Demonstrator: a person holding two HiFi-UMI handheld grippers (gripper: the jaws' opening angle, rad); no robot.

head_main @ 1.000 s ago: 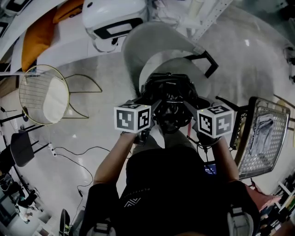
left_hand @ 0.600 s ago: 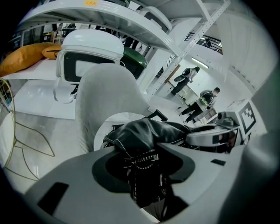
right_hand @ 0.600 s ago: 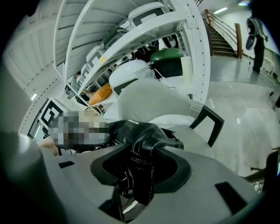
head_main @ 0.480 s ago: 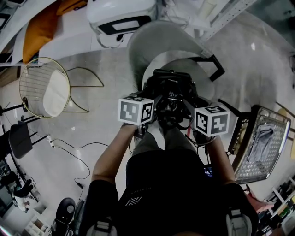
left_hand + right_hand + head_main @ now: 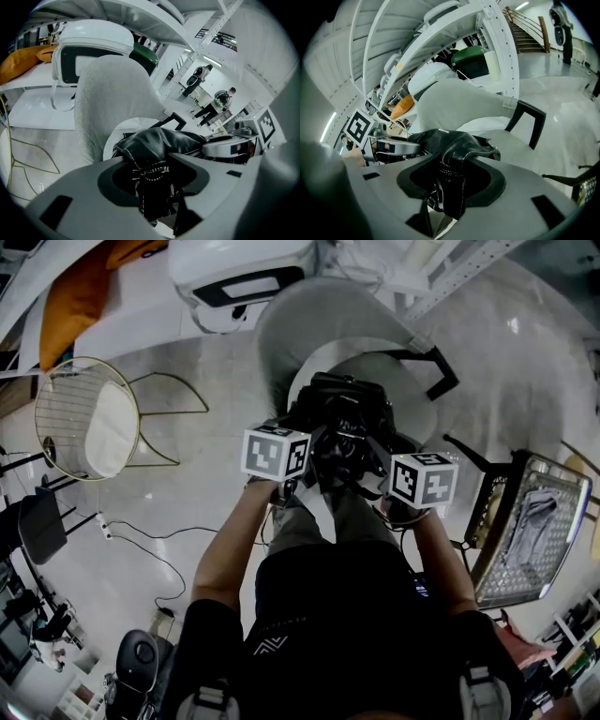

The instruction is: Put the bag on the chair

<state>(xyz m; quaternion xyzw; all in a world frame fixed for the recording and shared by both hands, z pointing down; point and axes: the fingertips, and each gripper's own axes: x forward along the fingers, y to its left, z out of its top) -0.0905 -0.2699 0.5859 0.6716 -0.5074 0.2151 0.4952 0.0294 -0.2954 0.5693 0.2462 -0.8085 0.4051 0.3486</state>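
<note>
A black leather bag (image 5: pixel 345 418) hangs between my two grippers, just over the front of the grey upholstered chair's seat (image 5: pixel 414 401); I cannot tell whether it touches the seat. My left gripper (image 5: pixel 307 448) is shut on the bag's stitched left side (image 5: pixel 151 174). My right gripper (image 5: pixel 380 457) is shut on a folded leather strap (image 5: pixel 451 185) at its right side. In the left gripper view the bag's body (image 5: pixel 161 140) bulges ahead of the jaws, with the chair's backrest (image 5: pixel 110 93) behind it. The right gripper view shows the bag (image 5: pixel 457 140) in front of the backrest (image 5: pixel 459 105).
A gold wire chair with a white cushion (image 5: pixel 89 420) stands at the left. At the right, a metal mesh chair (image 5: pixel 534 535) holds a grey cloth. A white pod-shaped unit (image 5: pixel 239 273) sits behind the grey chair. Cables (image 5: pixel 141 545) trail on the floor.
Both grippers and the bag have moved a little forward, toward the chair's seat, and drawn slightly closer together. The grip on the bag is unchanged.
</note>
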